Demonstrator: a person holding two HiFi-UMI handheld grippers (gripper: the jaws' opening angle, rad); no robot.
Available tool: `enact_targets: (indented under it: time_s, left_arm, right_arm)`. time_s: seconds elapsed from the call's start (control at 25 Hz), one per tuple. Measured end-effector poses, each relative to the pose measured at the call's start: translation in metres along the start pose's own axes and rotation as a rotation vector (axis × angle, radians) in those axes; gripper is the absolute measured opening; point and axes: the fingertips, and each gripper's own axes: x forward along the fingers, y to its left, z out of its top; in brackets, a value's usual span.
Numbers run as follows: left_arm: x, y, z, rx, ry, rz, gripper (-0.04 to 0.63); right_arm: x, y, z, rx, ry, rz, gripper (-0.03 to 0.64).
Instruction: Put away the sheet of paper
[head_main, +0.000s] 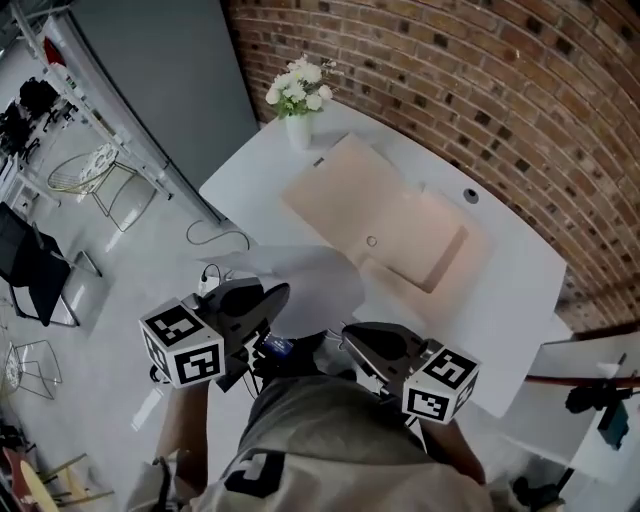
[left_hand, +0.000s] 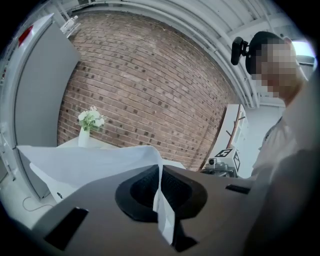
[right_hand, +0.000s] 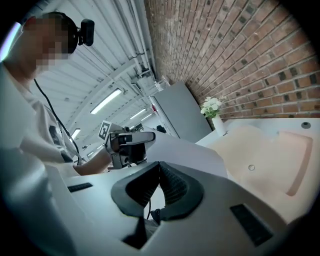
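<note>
My left gripper (left_hand: 160, 192) is smooth moulded plastic, matt grey, and its black ribbed rubbery pads (left_hand: 145, 190) are nipped on the thin white sheet of paper (left_hand: 90, 162), which is matt, limp and softly buckled along its edge. My right gripper (right_hand: 158, 172) has the same dull grey plastic shell, with its own black ridged pads (right_hand: 172, 186) pressed together. Out front, the flat beige open folder (right_hand: 270, 155) looks matt; card or plastic, I can't tell. It carries a small shiny stud (head_main: 372, 241). The rounded white table (head_main: 520, 290) is smooth with a faint sheen. Behind it is the red-brown brick wall (head_main: 450, 80), rough and matt. The small white vase (head_main: 298, 130) is smooth and looks glazed.
</note>
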Motion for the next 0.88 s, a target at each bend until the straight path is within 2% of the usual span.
enact_targets:
  time_s: [0.36,0.52,0.88]
  left_arm:
    - [0.027,0.040,0.038,0.027,0.005,-0.135,0.014]
    - [0.040,0.064,0.053,0.013,-0.013,-0.168,0.014]
    - [0.056,0.106,0.063,-0.011,0.006,-0.242,0.014]
  right_arm:
    - [0.003,-0.037,0.019,0.052,-0.011,-0.167,0.023]
    - [0.012,-0.049,0.027,0.035,0.017,-0.227,0.023]
    - [0.034,-0.073,0.041,0.063,0.040,-0.323,0.023]
